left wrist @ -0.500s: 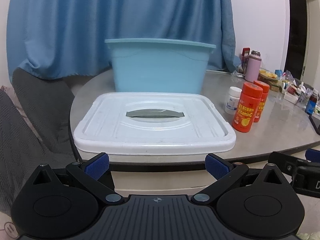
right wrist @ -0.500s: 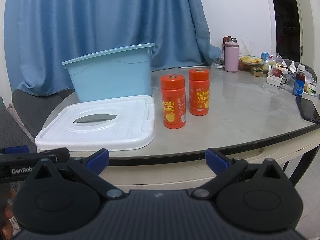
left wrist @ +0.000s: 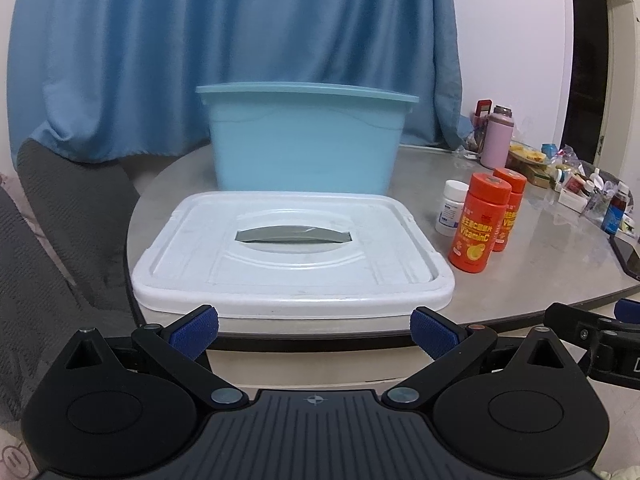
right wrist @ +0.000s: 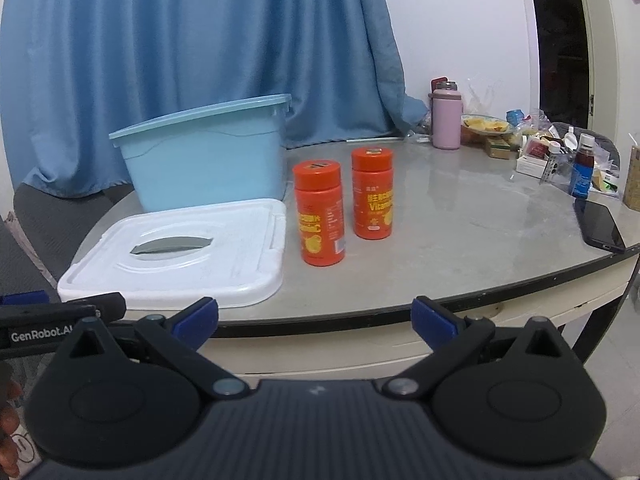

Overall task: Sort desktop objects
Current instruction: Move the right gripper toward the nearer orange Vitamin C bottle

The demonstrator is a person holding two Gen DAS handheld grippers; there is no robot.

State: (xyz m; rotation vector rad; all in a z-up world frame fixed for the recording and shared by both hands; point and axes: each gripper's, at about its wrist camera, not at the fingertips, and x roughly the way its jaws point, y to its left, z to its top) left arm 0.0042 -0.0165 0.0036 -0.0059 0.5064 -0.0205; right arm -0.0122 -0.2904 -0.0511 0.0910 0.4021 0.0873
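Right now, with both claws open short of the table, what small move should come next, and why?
Probably ease the right claw forward toward the nearer orange bottle. Both claws are open and empty, the blue bin already stands uncovered with its white lid flat beside it, and that bottle stands upright closest to the right claw.

The blue bin (left wrist: 306,140) stands with its rim above both cameras, so its inside is hidden. In the left view the near orange bottle (left wrist: 476,228) covers most of the far orange bottle (left wrist: 510,208) and part of the small white bottle (left wrist: 451,208). The clutter (right wrist: 560,148) at the counter's far edge is too small to identify. The dark phone (left wrist: 628,254) is cut off by the frame's right edge.
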